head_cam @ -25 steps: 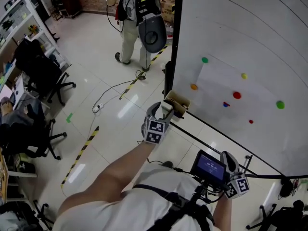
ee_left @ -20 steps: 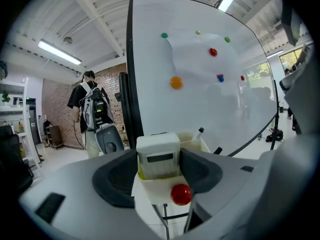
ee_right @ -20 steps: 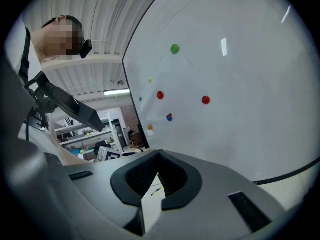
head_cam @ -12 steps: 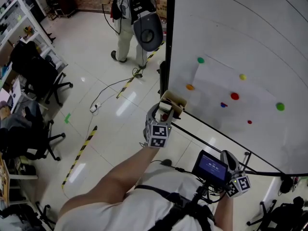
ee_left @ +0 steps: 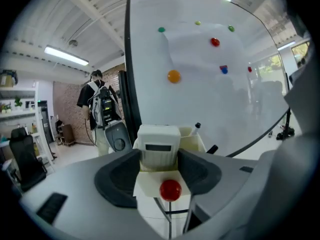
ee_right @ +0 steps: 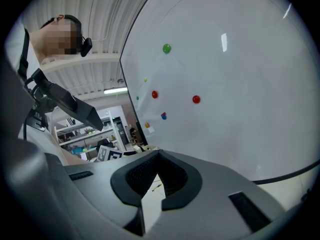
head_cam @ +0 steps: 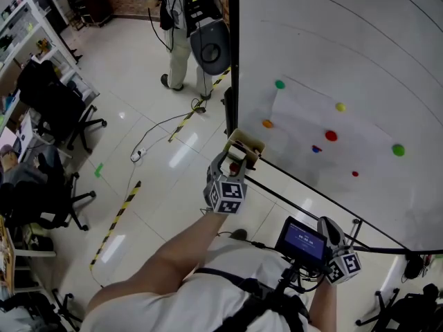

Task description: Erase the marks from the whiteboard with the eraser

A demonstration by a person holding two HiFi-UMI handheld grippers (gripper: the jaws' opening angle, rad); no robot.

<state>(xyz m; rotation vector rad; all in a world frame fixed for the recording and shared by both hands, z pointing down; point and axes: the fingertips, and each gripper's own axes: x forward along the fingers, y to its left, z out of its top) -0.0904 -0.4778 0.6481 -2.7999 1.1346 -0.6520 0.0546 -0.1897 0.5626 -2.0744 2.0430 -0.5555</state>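
The whiteboard [head_cam: 346, 61] carries coloured spots, among them green [head_cam: 279, 84], orange [head_cam: 267, 124] and red [head_cam: 331, 135], plus thin curved lines higher up. At its lower left corner hangs a cream box [head_cam: 243, 146] with a red ball on its front. A white eraser [ee_left: 159, 145] stands upright in it. My left gripper [head_cam: 234, 159] reaches into the box; its jaws have just been closing and their pads touch both sides of the eraser. My right gripper [ee_right: 159, 156] is shut and empty, held low before the board's bottom edge.
A person with a backpack [head_cam: 190, 26] stands on the tiled floor beyond the board's left edge. Office chairs [head_cam: 59, 109] and shelves line the left. A cable [head_cam: 159, 130] and yellow-black tape [head_cam: 118, 216] lie on the floor. The board's stand foot [head_cam: 387, 303] is at bottom right.
The left gripper has stayed at the cream box and tilted slightly, its jaws drawing in round the eraser. The right gripper has barely shifted.
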